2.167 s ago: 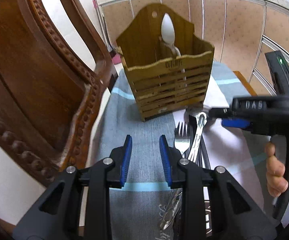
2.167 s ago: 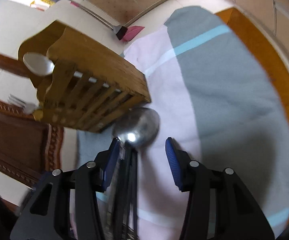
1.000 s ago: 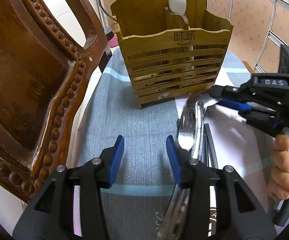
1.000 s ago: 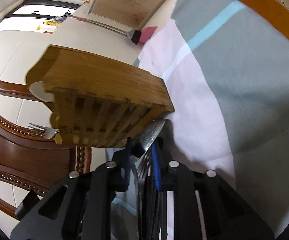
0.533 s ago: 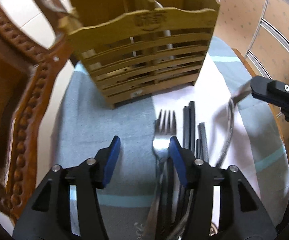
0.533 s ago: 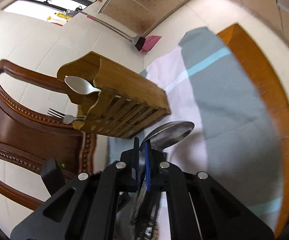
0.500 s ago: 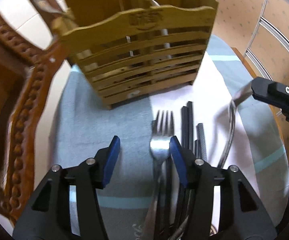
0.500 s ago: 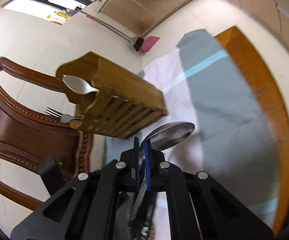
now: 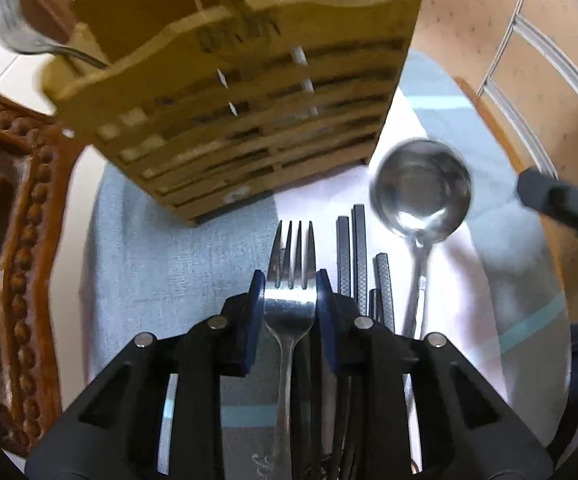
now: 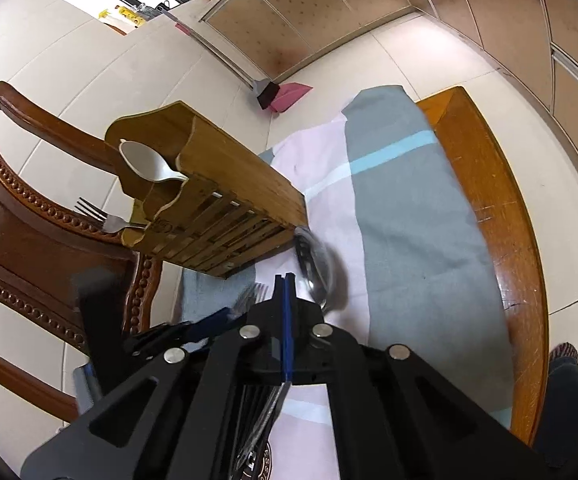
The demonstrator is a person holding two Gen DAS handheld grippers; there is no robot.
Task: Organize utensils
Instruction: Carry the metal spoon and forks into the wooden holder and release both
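Left wrist view: our left gripper (image 9: 290,286) pinches the steel fork (image 9: 292,280) at six o'clock; the slatted wooden utensil holder (image 9: 241,92) stands at twelve. Our right gripper (image 10: 284,284) is closed, empty. A twisting fork could slip out.

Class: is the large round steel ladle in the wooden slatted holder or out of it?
Out: large round steel ladle lies on the cloth beside the wooden slatted holder.

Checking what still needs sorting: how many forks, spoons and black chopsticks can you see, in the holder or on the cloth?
Forks: 2, fork between left tongs, holder fork
Spoons: 2, white spoon, metal spoon
Black chopsticks: 4 ends showing
Total: 8
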